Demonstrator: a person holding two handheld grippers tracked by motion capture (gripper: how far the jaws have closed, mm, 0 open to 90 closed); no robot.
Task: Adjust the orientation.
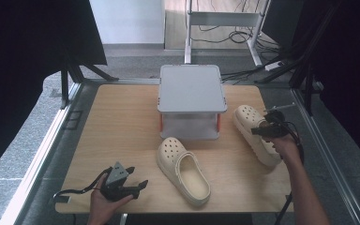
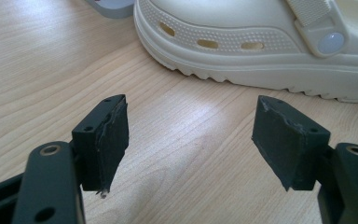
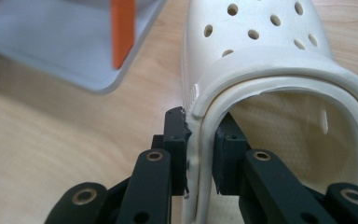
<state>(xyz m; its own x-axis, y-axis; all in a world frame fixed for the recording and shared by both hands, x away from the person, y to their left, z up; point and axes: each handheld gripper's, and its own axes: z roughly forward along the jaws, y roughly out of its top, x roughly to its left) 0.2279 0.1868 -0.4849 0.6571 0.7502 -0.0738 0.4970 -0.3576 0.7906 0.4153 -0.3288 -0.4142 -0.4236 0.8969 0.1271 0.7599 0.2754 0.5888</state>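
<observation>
The wooden table sits on a grey floor. Near the front edge, the left gripper rests with its jaws wide apart, holding nothing. There are two cream clogs. One clog lies in the middle. The right gripper pinches the side wall of the other clog. Behind stands one grey shelf. Farther back are cables, maybe several.
</observation>
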